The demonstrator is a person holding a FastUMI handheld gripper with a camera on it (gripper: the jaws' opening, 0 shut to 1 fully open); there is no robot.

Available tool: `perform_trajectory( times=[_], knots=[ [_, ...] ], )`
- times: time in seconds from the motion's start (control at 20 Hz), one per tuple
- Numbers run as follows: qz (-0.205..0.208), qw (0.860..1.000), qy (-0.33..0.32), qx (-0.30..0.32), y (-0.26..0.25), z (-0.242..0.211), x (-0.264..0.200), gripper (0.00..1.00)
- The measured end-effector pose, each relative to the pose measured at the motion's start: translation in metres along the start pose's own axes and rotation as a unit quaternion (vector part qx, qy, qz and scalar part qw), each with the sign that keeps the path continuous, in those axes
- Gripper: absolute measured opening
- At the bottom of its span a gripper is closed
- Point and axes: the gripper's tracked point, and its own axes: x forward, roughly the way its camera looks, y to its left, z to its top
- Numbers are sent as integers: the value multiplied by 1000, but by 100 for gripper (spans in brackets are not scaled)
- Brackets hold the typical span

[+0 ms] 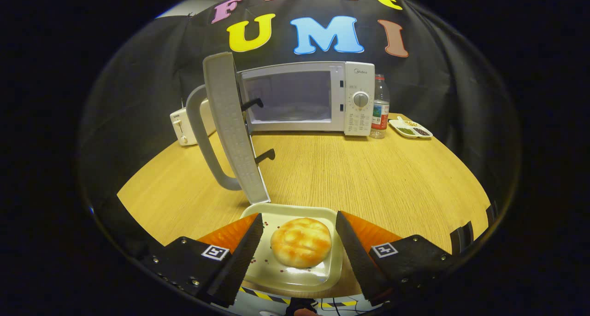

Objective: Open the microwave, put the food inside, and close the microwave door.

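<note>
The claw (299, 251) stands wide open at the near edge of the worktop (368, 178), and it holds nothing. Between its two fingers lies a pale square plate (318, 277) with a round, golden bun (300, 241) on it. The fingers stand on either side of the plate, and I cannot tell if they touch its rim.

Just beyond the plate stands the microwave door (233, 131), swung fully open toward the near edge; its lower corner comes close to the far rim of the plate. So the door is already open, and I judge that the next step is to take the plate and carry it inside.

The risk is here: the plate is smooth and shallow, so a poor grip on its rim can let it tilt, and the bun can roll off. Also the open door is directly on the way, and the plate can knock its corner when it is lifted.

At the far edge of the worktop stands the microwave (322, 99), its cavity open. Left of it, behind the door, is a white toaster (182, 125). Right of it stand a water bottle (380, 108) and a small divided dish (410, 129), well apart from the path.
</note>
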Motion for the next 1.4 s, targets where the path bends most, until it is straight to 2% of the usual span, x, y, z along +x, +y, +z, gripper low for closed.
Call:
perform_trajectory(
  times=[0.25,0.45,0.65,0.7,1.05,1.4],
  knots=[
    [-2,999,40,13,1,-25,11,97],
    [-6,999,44,16,-2,-24,14,97],
    [6,999,40,31,-3,-19,12,77],
    [10,999,35,32,-2,-15,12,77],
    [28,998,-30,51,-5,54,1,77],
    [40,993,-85,73,-11,134,16,77]
  ],
)
